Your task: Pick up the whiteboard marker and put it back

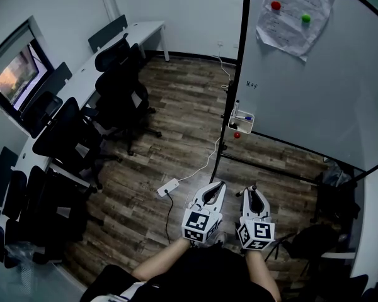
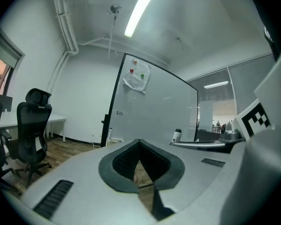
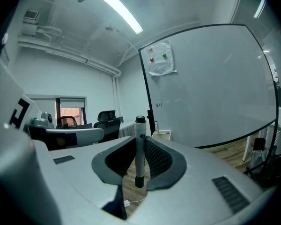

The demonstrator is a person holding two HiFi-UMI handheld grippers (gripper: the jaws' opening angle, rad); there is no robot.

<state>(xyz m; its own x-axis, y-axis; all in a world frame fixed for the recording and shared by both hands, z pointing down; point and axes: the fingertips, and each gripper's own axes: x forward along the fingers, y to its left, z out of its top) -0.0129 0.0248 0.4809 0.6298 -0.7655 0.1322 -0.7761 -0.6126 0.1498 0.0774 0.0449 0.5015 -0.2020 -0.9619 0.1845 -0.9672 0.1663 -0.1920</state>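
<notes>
My right gripper (image 3: 139, 142) is shut on a whiteboard marker (image 3: 140, 149), white with a black cap, standing upright between its pads. In the head view this gripper (image 1: 254, 188) is at the bottom centre, pointing towards the whiteboard (image 1: 315, 87), some way short of it. A small white marker tray (image 1: 241, 122) with several markers in it hangs at the board's lower left edge and also shows past the jaws as the tray (image 3: 162, 135). My left gripper (image 1: 220, 184) is beside the right one. Its tips (image 2: 139, 143) meet with nothing between them.
Black office chairs (image 1: 123, 87) line a long white desk (image 1: 82, 74) on the left. A white power strip (image 1: 168, 187) and its cable lie on the wooden floor just ahead of the grippers. A paper sheet (image 1: 293, 8) is pinned to the board with magnets.
</notes>
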